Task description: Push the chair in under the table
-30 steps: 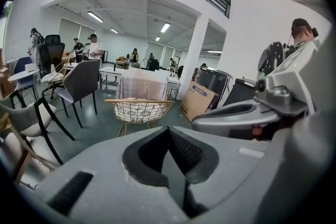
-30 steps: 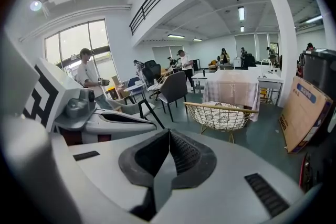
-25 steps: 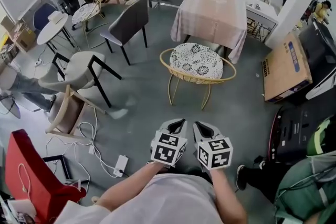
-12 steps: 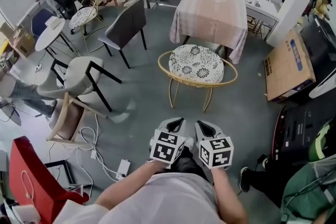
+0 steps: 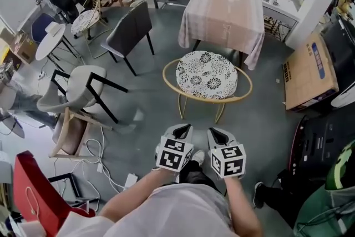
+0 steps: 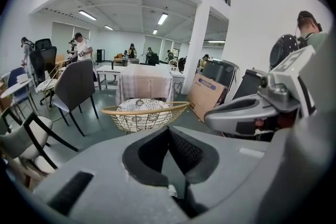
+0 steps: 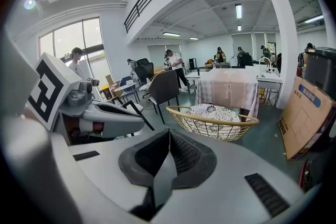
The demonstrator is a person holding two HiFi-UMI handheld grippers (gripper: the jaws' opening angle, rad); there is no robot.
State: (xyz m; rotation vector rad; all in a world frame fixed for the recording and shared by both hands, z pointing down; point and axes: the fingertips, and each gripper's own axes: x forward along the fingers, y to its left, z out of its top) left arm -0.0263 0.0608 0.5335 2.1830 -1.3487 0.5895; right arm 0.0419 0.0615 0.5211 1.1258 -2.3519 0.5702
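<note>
A round wicker chair (image 5: 207, 75) with a black-and-white patterned cushion stands on thin gold legs, pulled out from a table (image 5: 223, 11) under a pale pink cloth. The chair's woven rim (image 6: 144, 110) also shows in the left gripper view and, as a basket-like rim (image 7: 212, 122), in the right gripper view. My left gripper (image 5: 183, 131) and right gripper (image 5: 218, 135) are side by side just short of the chair's near edge, not touching it. Both are shut with nothing between the jaws.
A dark grey chair (image 5: 131, 28) and a pale chair with black legs (image 5: 77, 88) stand at the left. A large cardboard box (image 5: 311, 71) lies at the right, next to dark equipment (image 5: 316, 141). Cables and a power strip (image 5: 130, 181) trail on the floor at the lower left.
Both grippers and the head view have moved forward toward the chair, which now looks larger and closer. The jaws have stayed shut.
</note>
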